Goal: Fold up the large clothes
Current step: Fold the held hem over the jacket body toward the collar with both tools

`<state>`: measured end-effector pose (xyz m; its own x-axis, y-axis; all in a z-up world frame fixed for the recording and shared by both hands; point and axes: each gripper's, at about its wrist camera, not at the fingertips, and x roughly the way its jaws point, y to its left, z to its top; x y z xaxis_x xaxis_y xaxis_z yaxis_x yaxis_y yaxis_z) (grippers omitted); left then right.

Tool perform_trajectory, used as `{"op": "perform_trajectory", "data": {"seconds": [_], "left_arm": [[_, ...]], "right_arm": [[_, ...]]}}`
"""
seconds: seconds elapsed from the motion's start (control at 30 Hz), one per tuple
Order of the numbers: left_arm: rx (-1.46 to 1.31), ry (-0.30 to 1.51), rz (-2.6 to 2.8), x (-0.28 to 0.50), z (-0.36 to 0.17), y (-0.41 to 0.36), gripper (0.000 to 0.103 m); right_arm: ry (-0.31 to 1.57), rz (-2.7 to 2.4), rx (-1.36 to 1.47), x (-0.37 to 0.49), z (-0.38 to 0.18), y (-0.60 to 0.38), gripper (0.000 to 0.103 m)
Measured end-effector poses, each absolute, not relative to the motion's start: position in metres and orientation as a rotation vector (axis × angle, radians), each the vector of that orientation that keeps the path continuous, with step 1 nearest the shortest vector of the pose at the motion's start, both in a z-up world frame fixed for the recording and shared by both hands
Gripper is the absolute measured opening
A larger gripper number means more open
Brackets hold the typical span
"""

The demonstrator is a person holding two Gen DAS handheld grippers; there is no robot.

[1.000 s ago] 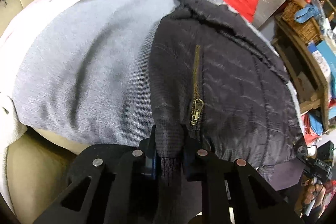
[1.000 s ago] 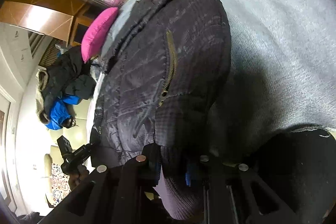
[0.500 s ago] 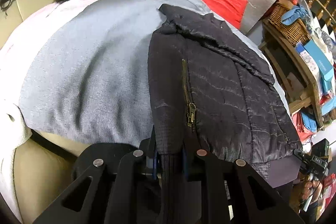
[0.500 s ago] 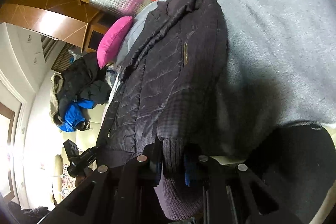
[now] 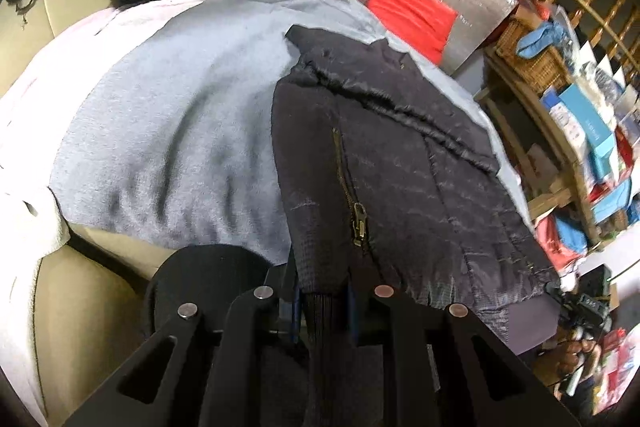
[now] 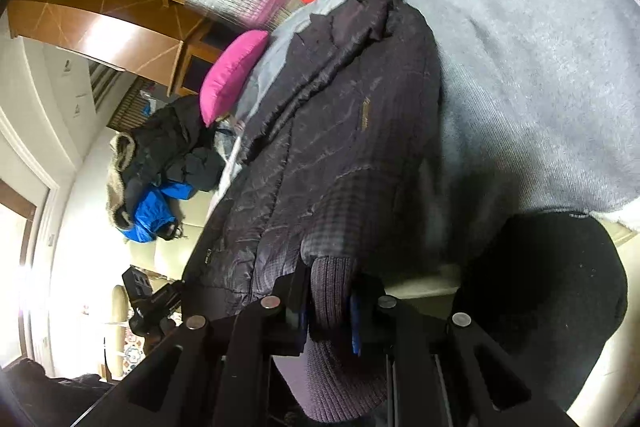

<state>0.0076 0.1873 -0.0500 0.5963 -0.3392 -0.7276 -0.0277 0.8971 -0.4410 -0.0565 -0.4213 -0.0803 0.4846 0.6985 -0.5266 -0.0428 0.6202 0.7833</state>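
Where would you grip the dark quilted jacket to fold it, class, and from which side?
Grip the ribbed knit hem of the jacket, coming from the near edge of the grey blanket. The hem overhangs there, thin and flat enough for jaws. Both the left gripper and the right gripper are shut on it.

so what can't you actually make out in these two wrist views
- Left wrist view: the dark quilted jacket hem's ribbed end, hidden behind the left gripper.
- Right wrist view: the ribbed cuff's end, running below the right gripper.
- Both: jacket underside, against the grey blanket.
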Motion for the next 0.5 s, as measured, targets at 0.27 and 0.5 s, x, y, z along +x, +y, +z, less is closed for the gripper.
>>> {"op": "perform_trajectory", "data": {"seconds": [0.27, 0.5], "left_arm": [[-0.508, 0.798, -0.254, 0.043, -0.007, 0.193, 0.018], [-0.482, 0.705, -0.286, 0.071, 0.025, 0.183, 0.018]], "right_arm": [[0.868, 0.568, 0.790, -0.036, -0.047, -0.426, 0.016], [0.761, 0.573, 0.779, -0.010, -0.009, -0.428, 0.016]]}}
